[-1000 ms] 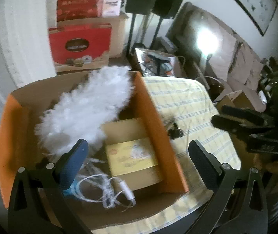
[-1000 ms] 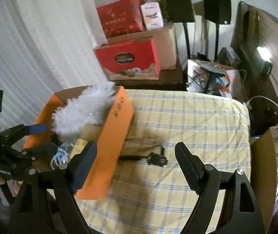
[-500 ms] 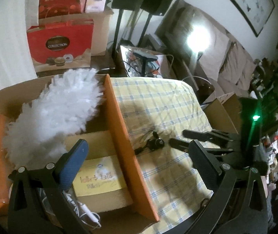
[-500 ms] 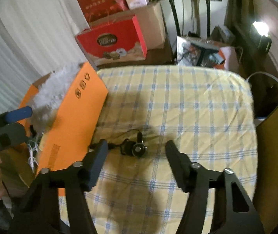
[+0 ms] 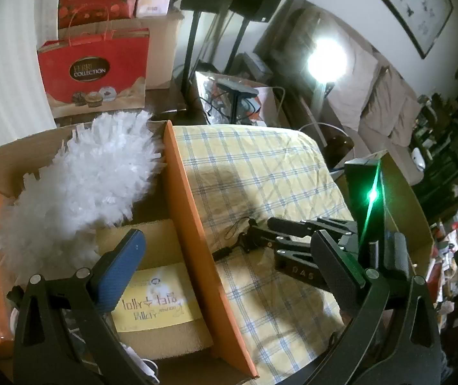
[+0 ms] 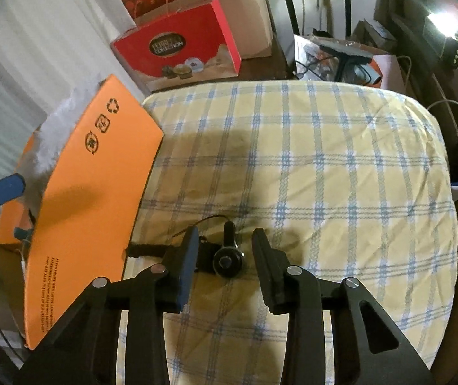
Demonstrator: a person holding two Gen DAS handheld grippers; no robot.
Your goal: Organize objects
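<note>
Right gripper (image 6: pixel 224 258): black two-finger tool, one pad faced in blue, pointed steeply down at the bed. Jaws closing, straddling a small black round-headed gadget with a thin cord (image 6: pixel 225 258); in the right wrist view the left pad looks at or near the gadget's body, while a gap shows on the other side, so no firm clamp is visible yet. The straddle suits a pinch across the narrow body rather than the loose cord.

Left gripper (image 5: pixel 229 272): black, with a blue-faced finger, jaws wide apart and holding nothing. It hovers over the near end of the box, probably waiting or ready to steady it.

Small black gadget: lies on the yellow-and-blue checked bedcover (image 6: pixel 325 166), just beside the outer wall of the box, its cord trailing toward that wall. By my reading it is the last loose item on the cover.

Orange cardboard box (image 5: pixel 193 224): open-topped and standing on the bed's left edge, it serves as the collecting bin. It holds a fluffy white duster (image 5: pixel 81 186) leaning toward the far corner, a flat tan packet with a yellow label (image 5: pixel 155 301), and some white cable at the near end.

Beyond the bed: a red chocolate gift bag (image 6: pixel 177 48), brown cartons, and two dark stands.
</note>
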